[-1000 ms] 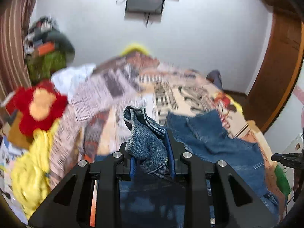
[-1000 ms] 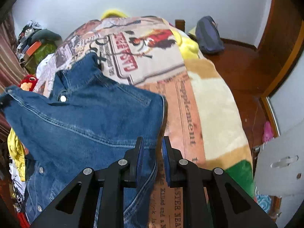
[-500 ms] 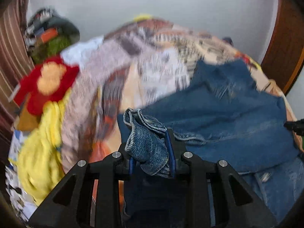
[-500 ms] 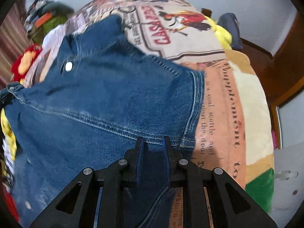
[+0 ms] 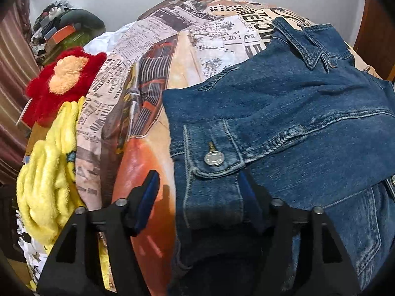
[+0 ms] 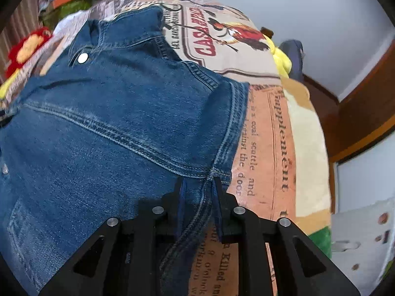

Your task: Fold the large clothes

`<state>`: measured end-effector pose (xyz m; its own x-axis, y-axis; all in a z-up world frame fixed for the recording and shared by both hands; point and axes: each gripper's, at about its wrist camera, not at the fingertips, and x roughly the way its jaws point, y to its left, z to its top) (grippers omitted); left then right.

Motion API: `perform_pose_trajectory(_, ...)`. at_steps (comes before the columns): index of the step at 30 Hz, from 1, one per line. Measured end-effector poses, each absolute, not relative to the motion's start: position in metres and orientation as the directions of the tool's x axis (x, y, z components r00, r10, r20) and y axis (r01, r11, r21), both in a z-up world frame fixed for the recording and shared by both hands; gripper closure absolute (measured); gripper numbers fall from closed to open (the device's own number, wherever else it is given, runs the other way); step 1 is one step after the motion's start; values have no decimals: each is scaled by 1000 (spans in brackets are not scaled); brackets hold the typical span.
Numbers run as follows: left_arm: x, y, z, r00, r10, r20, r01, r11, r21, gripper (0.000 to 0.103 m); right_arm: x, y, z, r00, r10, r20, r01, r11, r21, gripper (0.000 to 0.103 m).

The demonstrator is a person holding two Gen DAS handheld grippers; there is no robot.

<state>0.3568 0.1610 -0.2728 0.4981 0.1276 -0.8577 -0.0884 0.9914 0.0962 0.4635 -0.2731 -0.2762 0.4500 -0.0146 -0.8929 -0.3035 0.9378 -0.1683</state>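
Observation:
A blue denim jacket [image 5: 296, 113] lies spread on a bed covered by a newspaper-print blanket [image 5: 197, 37]. My left gripper [image 5: 197, 194] hangs low over it and its jaws are opening wide. The buttoned sleeve cuff [image 5: 212, 145] lies loose between the fingers, clear of the left pad [image 5: 148, 197]. In the right wrist view the jacket [image 6: 111, 123] fills the left half over the blanket [image 6: 271, 135]. My right gripper [image 6: 198, 197] straddles a seam at the jacket's right edge. Its jaws are opening, with denim between the pads and a gap showing.
A red and orange plush [image 5: 61, 79] and a yellow fleece [image 5: 47, 172] lie along the bed's left side. A heap of things [image 5: 66, 29] sits at the back left. A dark bag [image 6: 293, 56], wooden door frame [image 6: 358, 118] and white panel [image 6: 365, 234] stand right of the bed.
Both grippers came down to the bed and the jacket now lies flat. The left jaws let go of the bunched denim cuff and spread wide. The right jaws parted from their pinch.

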Motion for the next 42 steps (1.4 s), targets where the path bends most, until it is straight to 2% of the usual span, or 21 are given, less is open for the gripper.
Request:
perform_pose_trajectory(1,355,162,-272,496,133,-858,-90,991,102,27,464,-277,-277,457,-39,-889,-282,941,-186,37)
perform_pose_trajectory(2,353,164,-271,497,133,-857,-89,991,102,25,465,-281,-277,483,-93,-871,-251,938,-240,29)
perform_pose_trajectory(3,351,166,-270,496,126,-859,-86,992,95,23,463,-286,-277,500,-105,-860,-240,937,-254,26)
perform_pose_trajectory(8,344,176,-257,495,76,-866,-94,995,34,20,467,-319,-269,441,31,-897,-172,984,-51,26)
perform_pose_trajectory(17,360,208,-223,526,64,-848,-155,988,-21,19,466,-326,-222,488,149,-860,-160,984,79,26)
perform_pose_trajectory(23,399,220,-222,514,-24,-857,-158,980,-122,19,490,-324,-194,521,221,-824,-161,974,159,26)
perform_pose_trajectory(27,427,225,-239,482,-79,-873,-173,968,-183,19,513,-323,-203,504,207,-839,-141,978,156,26)
perform_pose_trajectory(32,452,233,-272,426,-169,-889,-209,938,-278,19,541,-326,-240,417,221,-881,-87,975,203,26)
perform_pose_trajectory(35,462,237,-292,398,-237,-886,-228,910,-346,23,552,-326,-259,374,258,-891,-73,966,249,30)
perform_pose_trajectory(37,466,239,-302,382,-274,-883,-239,893,-381,29,556,-325,-269,357,282,-891,-73,959,275,43)
perform_pose_trajectory(38,468,239,-306,378,-292,-878,-241,885,-398,35,559,-324,-273,350,291,-891,-71,956,284,47)
perform_pose_trajectory(40,470,240,-310,382,-307,-872,-248,875,-416,47,563,-323,-280,337,314,-887,-65,948,311,67)
perform_pose_trajectory(42,472,241,-314,387,-308,-869,-263,867,-424,73,566,-322,-285,328,344,-880,-64,937,343,77)
